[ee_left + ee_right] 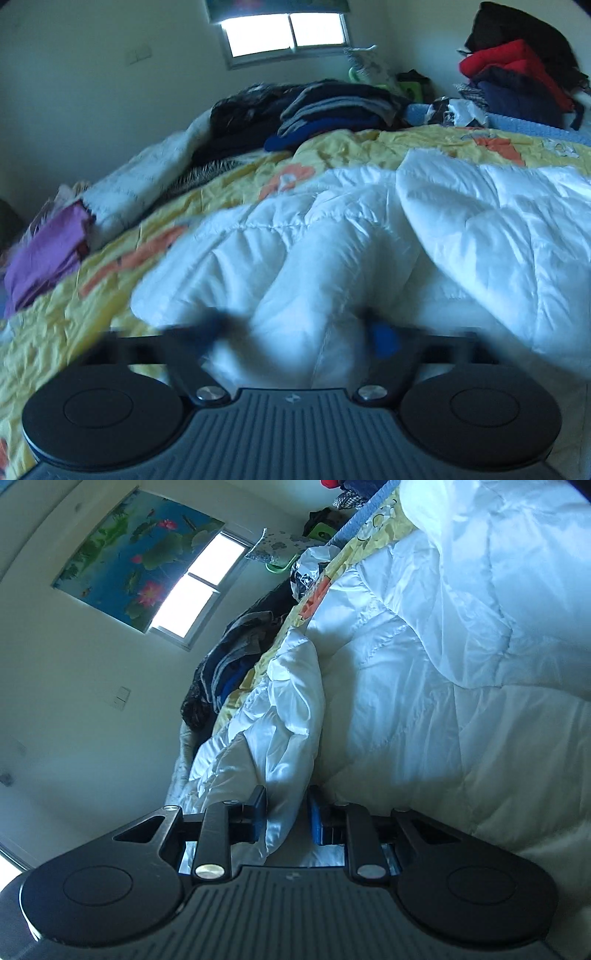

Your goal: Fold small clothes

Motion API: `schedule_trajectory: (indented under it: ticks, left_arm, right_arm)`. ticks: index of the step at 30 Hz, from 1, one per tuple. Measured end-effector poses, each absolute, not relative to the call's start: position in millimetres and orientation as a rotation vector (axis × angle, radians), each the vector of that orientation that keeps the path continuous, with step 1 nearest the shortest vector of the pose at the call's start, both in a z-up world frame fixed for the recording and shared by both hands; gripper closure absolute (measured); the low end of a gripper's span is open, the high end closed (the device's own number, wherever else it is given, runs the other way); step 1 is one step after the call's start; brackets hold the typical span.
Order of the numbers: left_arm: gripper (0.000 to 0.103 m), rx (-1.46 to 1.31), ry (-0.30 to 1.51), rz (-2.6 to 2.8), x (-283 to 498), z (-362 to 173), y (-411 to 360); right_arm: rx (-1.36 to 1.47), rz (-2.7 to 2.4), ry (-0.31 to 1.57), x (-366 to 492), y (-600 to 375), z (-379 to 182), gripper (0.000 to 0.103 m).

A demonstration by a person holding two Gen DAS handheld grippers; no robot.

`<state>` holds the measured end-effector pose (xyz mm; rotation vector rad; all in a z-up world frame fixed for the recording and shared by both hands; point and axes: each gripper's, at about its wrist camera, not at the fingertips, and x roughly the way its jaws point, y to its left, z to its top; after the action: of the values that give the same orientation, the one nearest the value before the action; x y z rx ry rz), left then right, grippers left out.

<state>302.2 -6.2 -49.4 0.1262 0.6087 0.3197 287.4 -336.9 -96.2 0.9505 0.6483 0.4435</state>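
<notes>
Gripping a raised fold of the white quilted garment (295, 701) in my right claw (287, 818), I should keep that pinch firm and carry it flat across the bed (110, 266). My left claw (299, 332) is blurred, white fabric between its half-closed jaws; I cannot tell whether it grips.

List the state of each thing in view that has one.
White quilted garment: rumpled, unfolded on the bed.
Left claw: blurred, a garment ridge between its fingers; grip unclear.
Right claw: closed on a garment fold.
Dark clothes pile: stacked.
Window blind: partly raised.
</notes>
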Motion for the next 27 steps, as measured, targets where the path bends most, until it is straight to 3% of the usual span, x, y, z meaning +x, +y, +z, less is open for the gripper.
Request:
schedule_trajectory:
  ticks: [1, 2, 10, 12, 14, 15, 21, 24, 27]
  left_arm:
    - [0.07, 0.112, 0.6, 0.328, 304, -44, 1]
    - [0.073, 0.1, 0.596, 0.35, 307, -37, 11]
    - [0.072, 0.192, 0.693, 0.481, 342, -45, 64]
    - [0.061, 0.211, 0.703, 0.463, 335, -40, 55]
    - [0.026, 0.17, 0.712, 0.419, 322, -28, 46]
    - [0.023, 0.129, 0.707, 0.372, 313, -21, 40]
    - [0.023, 0.005, 0.6, 0.107, 263, 8, -18]
    - [0.023, 0.084, 0.49, 0.023, 260, 18, -51]
    - [0.023, 0.138, 0.461, -0.041, 274, 15, -78]
  right_arm:
    - [0.957, 0.448, 0.646, 289, -337, -98, 0.072]
    - [0.963, 0.453, 0.644, 283, -340, -98, 0.071]
    - [1.007, 0.497, 0.627, 260, -351, -106, 0.066]
    - [1.015, 0.503, 0.623, 259, -353, -106, 0.065]
    - [1.029, 0.512, 0.618, 259, -355, -107, 0.064]
    - [1.036, 0.516, 0.616, 259, -356, -107, 0.063]
    - [1.037, 0.443, 0.64, 250, -362, -95, 0.051]
    - [0.989, 0.409, 0.525, 238, -368, -60, 0.042]
    - [0.932, 0.42, 0.434, 248, -371, -22, 0.025]
